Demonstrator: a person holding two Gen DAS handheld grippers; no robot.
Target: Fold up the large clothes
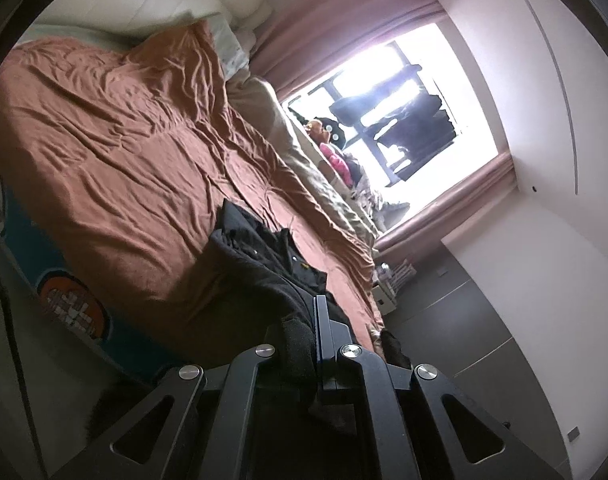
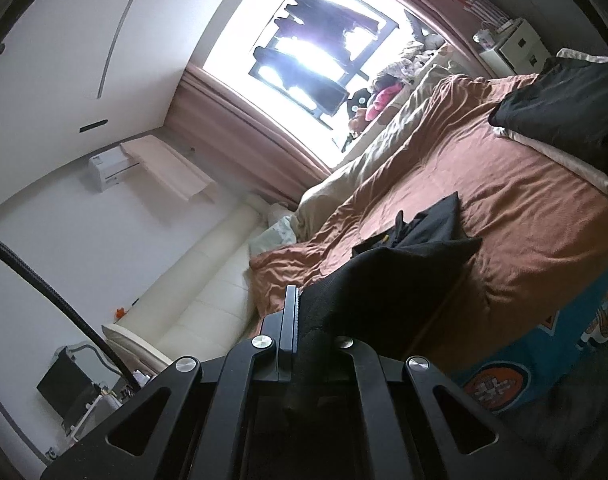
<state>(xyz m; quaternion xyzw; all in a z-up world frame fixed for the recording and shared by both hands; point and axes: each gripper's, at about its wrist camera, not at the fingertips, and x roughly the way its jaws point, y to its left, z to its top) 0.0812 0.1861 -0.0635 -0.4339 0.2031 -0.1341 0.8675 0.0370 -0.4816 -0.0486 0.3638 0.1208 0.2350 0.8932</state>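
A large black garment (image 1: 259, 264) lies on the rust-brown bed cover (image 1: 115, 152), with one part lifted toward each gripper. My left gripper (image 1: 310, 336) is shut on a black fold of it near the bed's foot edge. In the right wrist view the same black garment (image 2: 388, 280) rises from the bed cover (image 2: 524, 216) into my right gripper (image 2: 304, 320), which is shut on its edge; the cloth hides the right finger. Both views are tilted sideways.
A beige duvet (image 1: 324, 168) lies along the window side of the bed. A dark folded pile on a cream pillow (image 2: 564, 104) sits at the far end. A bright window (image 2: 304, 52) with pink curtains, a cream headboard (image 2: 207, 280) and a white nightstand (image 2: 516, 48) surround the bed.
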